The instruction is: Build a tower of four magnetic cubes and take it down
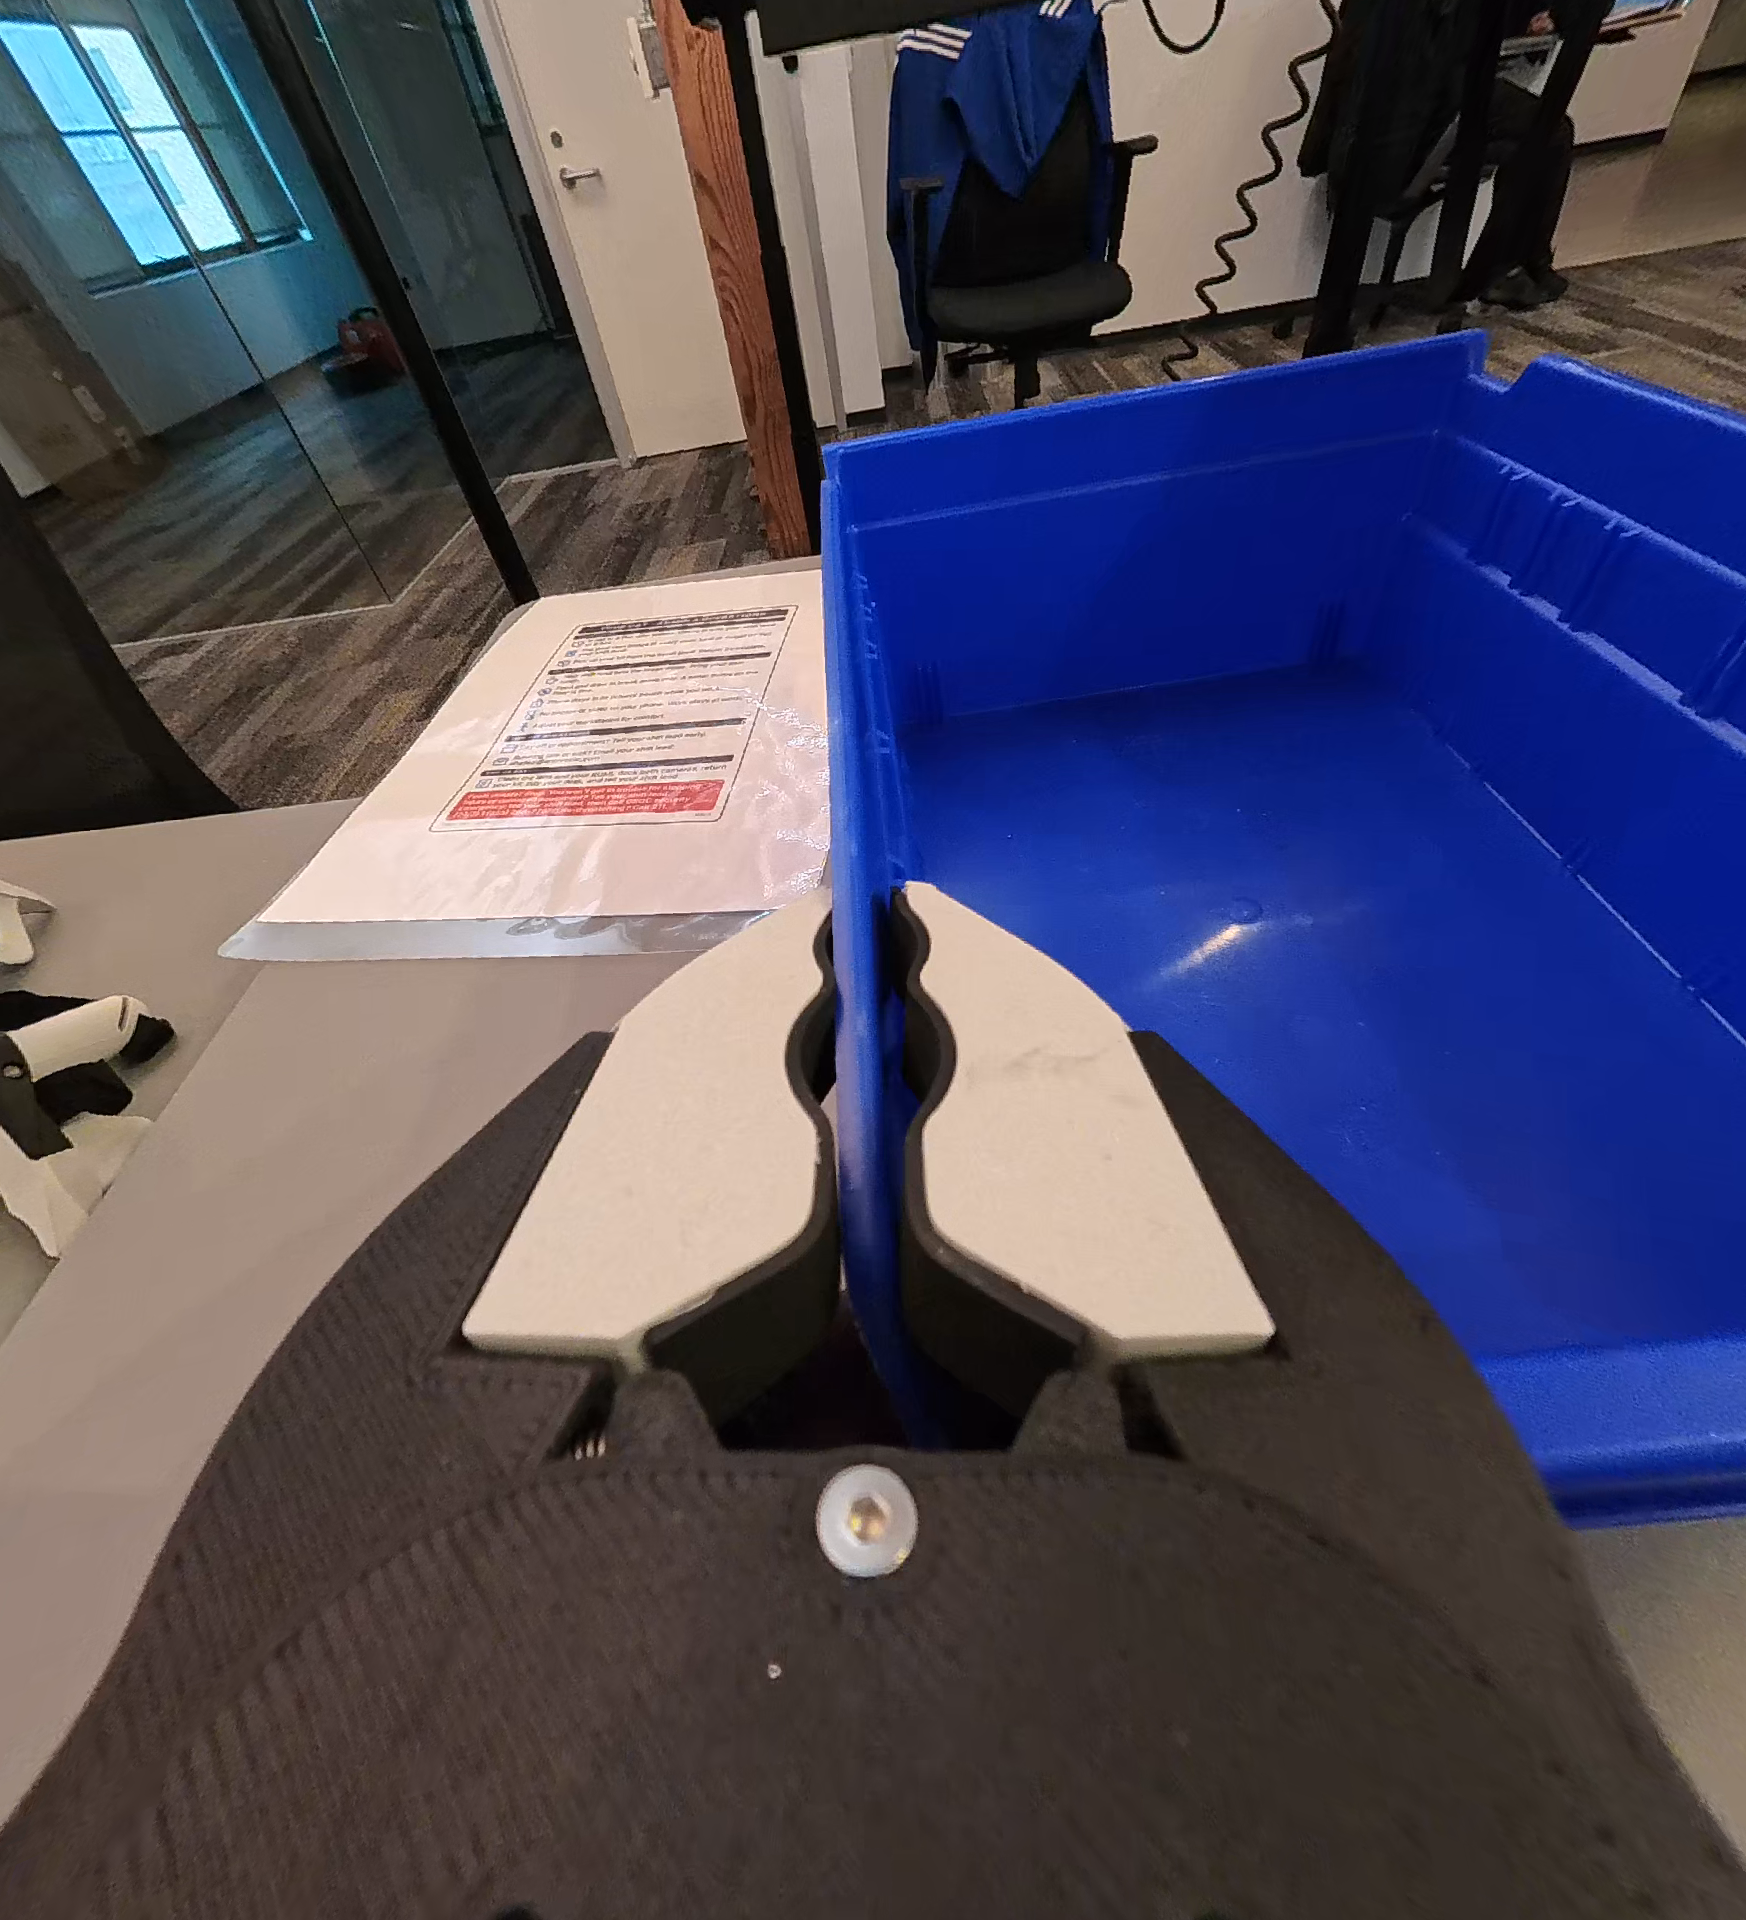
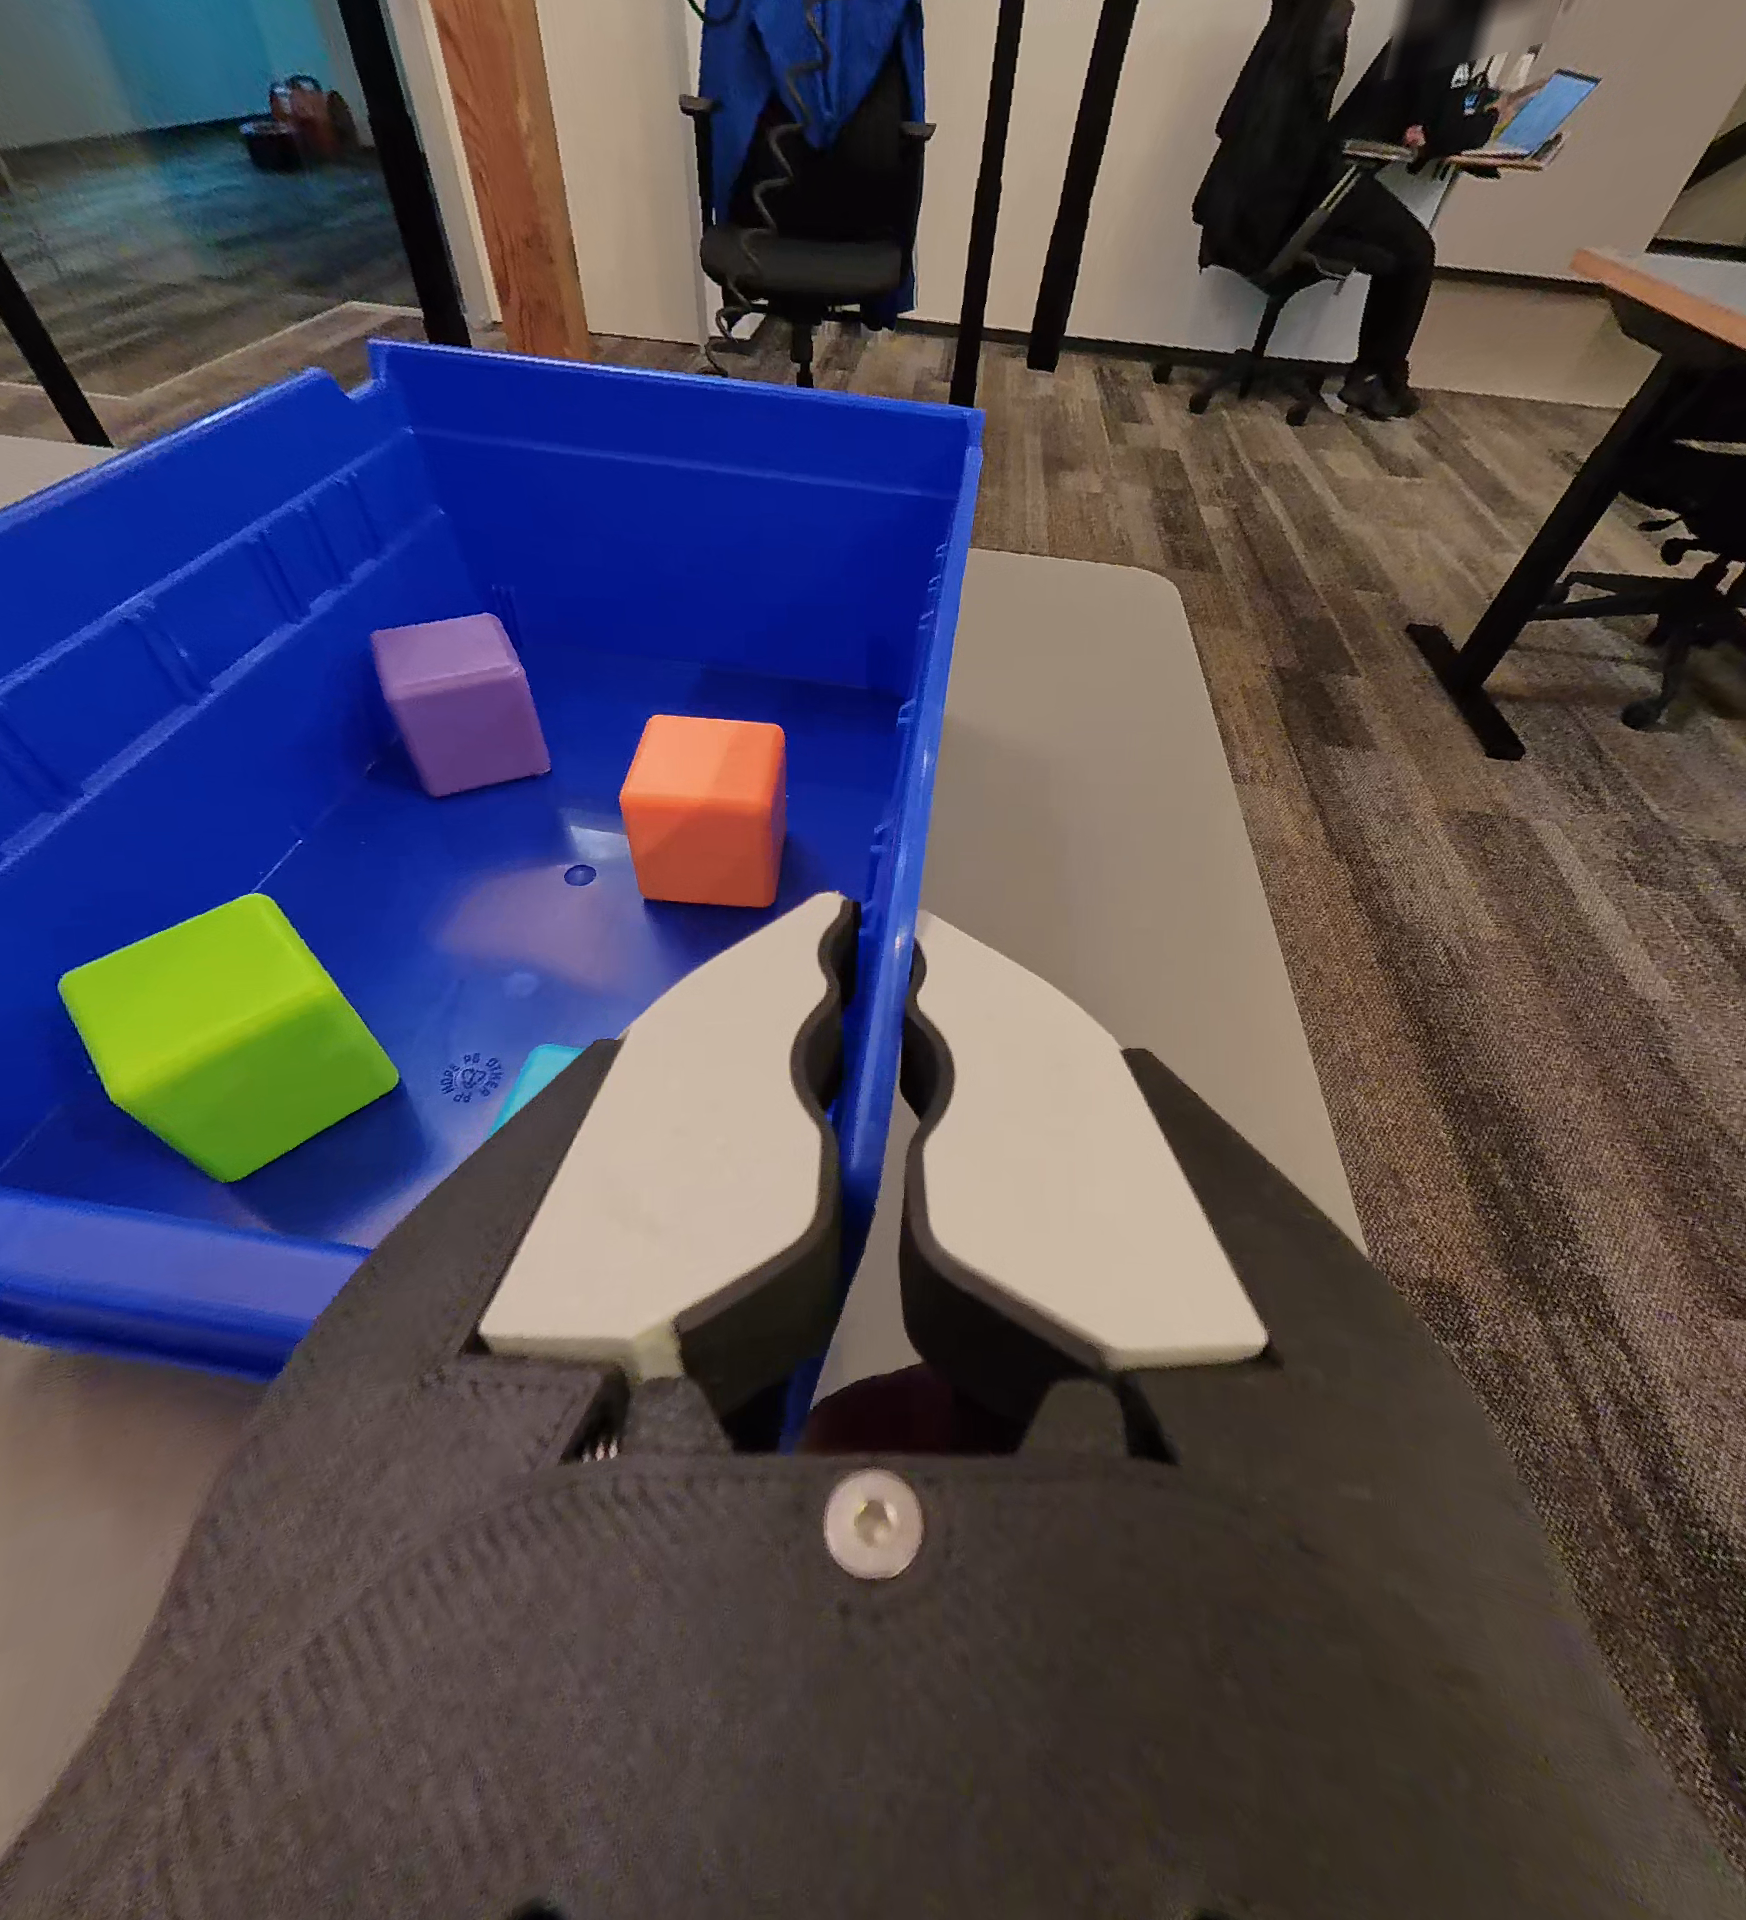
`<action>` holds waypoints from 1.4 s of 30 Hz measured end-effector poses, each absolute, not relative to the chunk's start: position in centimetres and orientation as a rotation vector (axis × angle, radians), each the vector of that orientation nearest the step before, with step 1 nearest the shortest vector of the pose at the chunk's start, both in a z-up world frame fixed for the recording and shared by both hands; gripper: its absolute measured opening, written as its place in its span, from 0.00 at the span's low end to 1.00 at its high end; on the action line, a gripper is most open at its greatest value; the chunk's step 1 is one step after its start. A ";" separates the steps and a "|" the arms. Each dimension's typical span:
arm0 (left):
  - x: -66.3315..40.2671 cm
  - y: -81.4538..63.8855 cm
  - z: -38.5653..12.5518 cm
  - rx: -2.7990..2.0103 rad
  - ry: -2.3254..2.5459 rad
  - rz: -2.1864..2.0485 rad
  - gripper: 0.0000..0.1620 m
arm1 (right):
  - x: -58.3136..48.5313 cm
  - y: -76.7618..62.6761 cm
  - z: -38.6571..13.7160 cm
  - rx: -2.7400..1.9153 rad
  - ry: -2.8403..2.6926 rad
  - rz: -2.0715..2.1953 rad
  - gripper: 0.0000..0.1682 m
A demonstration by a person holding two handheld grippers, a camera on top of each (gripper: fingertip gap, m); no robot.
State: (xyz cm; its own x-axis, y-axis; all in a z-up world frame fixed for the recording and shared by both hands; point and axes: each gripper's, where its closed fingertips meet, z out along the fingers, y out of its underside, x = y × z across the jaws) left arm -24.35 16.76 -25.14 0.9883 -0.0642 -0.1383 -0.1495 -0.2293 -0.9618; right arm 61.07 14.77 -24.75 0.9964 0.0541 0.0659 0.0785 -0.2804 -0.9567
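Note:
A blue plastic bin (image 1: 1368, 582) stands on the grey table. My left gripper (image 1: 864, 914) is shut on the bin's left wall. My right gripper (image 2: 884, 925) is shut on the bin's right wall (image 2: 936, 665). In the right wrist view a purple cube (image 2: 458, 701), an orange cube (image 2: 705, 810) and a green cube (image 2: 225, 1034) lie apart on the bin floor. A teal cube (image 2: 534, 1086) shows partly behind my right gripper's left finger. The part of the bin seen in the left wrist view holds no cubes.
A laminated sheet (image 1: 578, 769) lies on the table left of the bin. Black and white items (image 1: 7, 1060) lie at the table's left edge. The table's right edge (image 2: 1253, 852) runs close to the bin. Office chairs, desks and a seated person stand beyond.

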 end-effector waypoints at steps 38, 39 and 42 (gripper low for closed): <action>-23.1 11.6 -25.0 -1.801 0.142 0.017 0.03 | 61.4 13.9 -24.9 -1.895 -0.204 0.065 0.02; -23.0 11.3 -25.1 -1.802 0.143 0.013 0.03 | 61.4 13.8 -24.9 -1.895 -0.205 0.065 0.02; -22.7 10.4 -25.0 -1.802 0.148 -0.006 0.03 | 61.4 13.8 -24.9 -1.896 -0.206 0.066 0.02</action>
